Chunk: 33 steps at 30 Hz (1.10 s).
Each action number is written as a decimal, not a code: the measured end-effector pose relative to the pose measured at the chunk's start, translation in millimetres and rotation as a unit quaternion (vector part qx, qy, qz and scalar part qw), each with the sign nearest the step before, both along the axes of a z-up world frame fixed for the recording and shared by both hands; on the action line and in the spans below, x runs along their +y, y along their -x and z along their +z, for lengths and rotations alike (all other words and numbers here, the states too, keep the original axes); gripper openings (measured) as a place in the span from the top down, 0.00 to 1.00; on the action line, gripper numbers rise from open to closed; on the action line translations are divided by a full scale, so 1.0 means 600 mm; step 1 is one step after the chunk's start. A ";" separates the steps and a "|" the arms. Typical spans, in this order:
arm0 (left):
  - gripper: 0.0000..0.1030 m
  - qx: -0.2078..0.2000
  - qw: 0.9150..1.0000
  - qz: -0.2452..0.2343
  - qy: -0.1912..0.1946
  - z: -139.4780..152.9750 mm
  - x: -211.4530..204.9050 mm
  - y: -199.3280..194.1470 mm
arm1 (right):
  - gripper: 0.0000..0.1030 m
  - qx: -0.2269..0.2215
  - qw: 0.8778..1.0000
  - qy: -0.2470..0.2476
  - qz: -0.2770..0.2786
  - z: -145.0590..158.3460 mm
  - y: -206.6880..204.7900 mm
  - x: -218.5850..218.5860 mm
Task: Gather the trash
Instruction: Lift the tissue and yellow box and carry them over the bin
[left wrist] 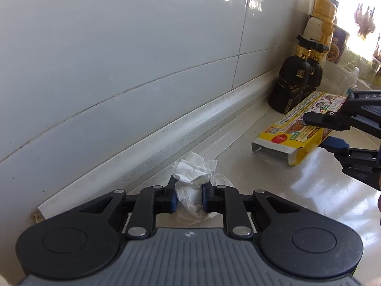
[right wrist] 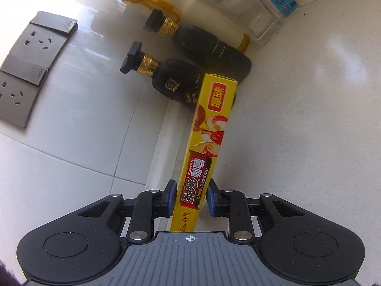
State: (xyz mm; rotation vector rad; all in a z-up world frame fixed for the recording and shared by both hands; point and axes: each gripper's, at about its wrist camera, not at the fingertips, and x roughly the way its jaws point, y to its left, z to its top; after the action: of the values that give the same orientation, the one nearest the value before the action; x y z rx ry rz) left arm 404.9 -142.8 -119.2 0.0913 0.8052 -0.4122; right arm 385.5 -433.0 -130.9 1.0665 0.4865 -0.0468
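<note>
Two trash items engaged, neither yet binned
Left gripper (left wrist: 189, 196) is clamped on crumpled tissue (left wrist: 193, 174) near the wall; right gripper (right wrist: 190, 199) straddles yellow box (right wrist: 207, 147) on countertop (right wrist: 297, 131), right pad (right wrist: 211, 202) not quite touching; no bin visible

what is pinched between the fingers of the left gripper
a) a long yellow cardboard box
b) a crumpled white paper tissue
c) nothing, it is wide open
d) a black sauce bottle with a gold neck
b: in the left wrist view the left gripper has its blue pads pressed on both sides of the crumpled white paper tissue, while the long yellow cardboard box sits between the right gripper's fingers.
</note>
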 end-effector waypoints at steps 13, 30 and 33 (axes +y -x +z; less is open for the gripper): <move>0.84 0.006 0.999 -0.035 -0.004 0.049 0.014 0.064 | 0.79 -0.009 0.998 -0.027 -0.047 0.016 0.169 0.003; 0.84 0.048 0.996 -0.081 -0.007 0.075 0.020 0.154 | 0.79 0.004 0.997 -0.023 -0.069 0.026 0.355 0.070; 0.84 0.048 0.995 -0.091 -0.006 0.083 0.019 0.170 | 0.79 -0.002 0.998 -0.018 -0.068 0.034 0.379 0.079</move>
State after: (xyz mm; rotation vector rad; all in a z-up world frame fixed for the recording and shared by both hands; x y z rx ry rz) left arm 302.9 -131.1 -69.7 0.1585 0.8985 -0.5875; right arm 158.0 -385.8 -110.6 1.1336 0.4126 -0.1570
